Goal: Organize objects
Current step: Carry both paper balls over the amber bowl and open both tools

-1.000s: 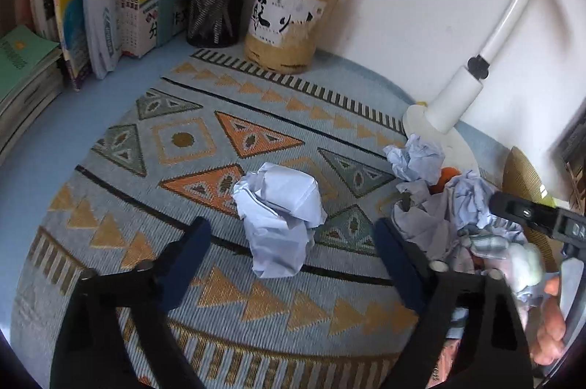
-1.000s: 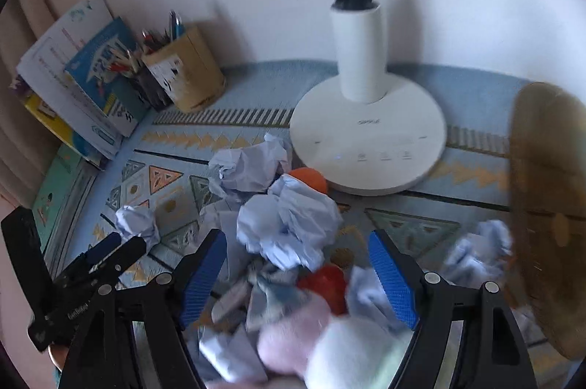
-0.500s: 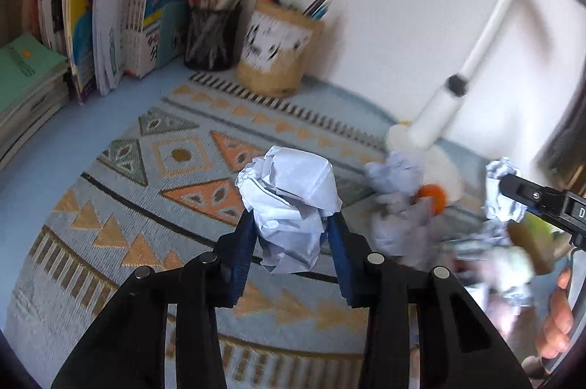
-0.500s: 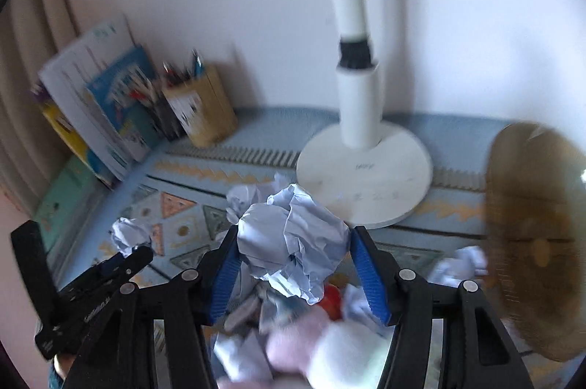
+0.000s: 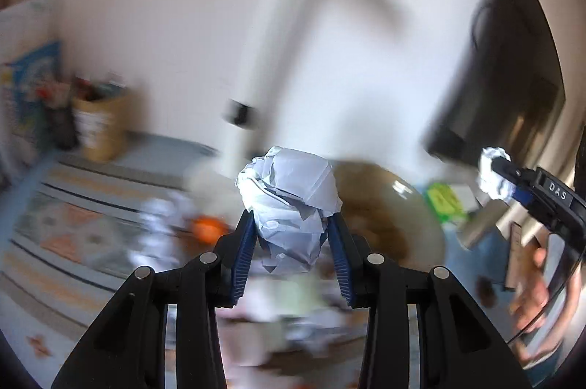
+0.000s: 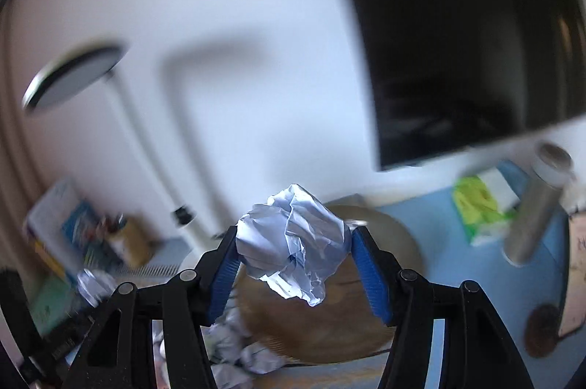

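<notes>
Both views are blurry; the lamp pole point(image 5: 256, 67) and dark monitor point(image 6: 457, 41) block the desk's back edge, open air between them.

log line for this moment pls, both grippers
left gripper: shut on crumpled paper ball, lifted | right gripper: shut on second paper ball, lifted | background: motion blur | loose paper balls on mat below

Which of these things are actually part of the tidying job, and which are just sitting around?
Part of the job:
- paper ball in the left claw
- paper ball in the right claw
- loose crumpled paper

Just lying about:
- desk lamp
- pen holder
- metal flask
</notes>
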`<move>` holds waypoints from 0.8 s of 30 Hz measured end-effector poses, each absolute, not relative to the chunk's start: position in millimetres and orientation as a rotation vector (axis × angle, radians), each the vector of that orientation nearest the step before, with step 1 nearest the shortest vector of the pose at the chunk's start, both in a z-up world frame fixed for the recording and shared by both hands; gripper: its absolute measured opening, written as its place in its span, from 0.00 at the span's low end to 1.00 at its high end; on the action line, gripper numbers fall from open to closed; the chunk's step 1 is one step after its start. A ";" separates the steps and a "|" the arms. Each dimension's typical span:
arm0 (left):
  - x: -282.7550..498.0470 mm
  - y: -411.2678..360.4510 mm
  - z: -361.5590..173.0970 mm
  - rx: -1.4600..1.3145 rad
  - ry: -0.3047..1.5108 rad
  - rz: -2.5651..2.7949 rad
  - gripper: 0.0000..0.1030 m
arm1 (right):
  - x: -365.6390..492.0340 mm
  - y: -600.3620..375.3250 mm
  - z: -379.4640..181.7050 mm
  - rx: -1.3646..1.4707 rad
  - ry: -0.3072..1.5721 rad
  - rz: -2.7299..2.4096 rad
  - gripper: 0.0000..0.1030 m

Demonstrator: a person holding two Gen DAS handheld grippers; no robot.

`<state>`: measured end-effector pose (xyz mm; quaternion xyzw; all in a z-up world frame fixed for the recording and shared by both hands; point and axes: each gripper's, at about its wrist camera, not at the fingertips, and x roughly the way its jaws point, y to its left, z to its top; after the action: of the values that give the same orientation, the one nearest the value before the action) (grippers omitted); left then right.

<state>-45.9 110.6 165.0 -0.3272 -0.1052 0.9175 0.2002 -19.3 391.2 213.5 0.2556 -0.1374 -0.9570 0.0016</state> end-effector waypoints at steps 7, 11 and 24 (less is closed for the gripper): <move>-72.9 224.0 138.4 -0.985 -0.185 2.469 0.35 | -45.5 434.3 147.4 1.040 -0.496 -2.953 0.58; -80.8 258.2 127.2 -0.978 -0.070 2.454 0.40 | -53.6 436.5 126.9 1.095 -0.455 -2.925 0.60; -36.6 197.4 161.0 -0.825 -0.075 2.561 0.79 | -17.2 432.4 151.3 0.998 -0.450 -2.890 0.74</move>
<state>-36.6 197.4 161.0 -0.2988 -0.0271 0.9275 0.2230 -17.2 432.4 151.3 0.3229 -0.1455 -0.9348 0.0258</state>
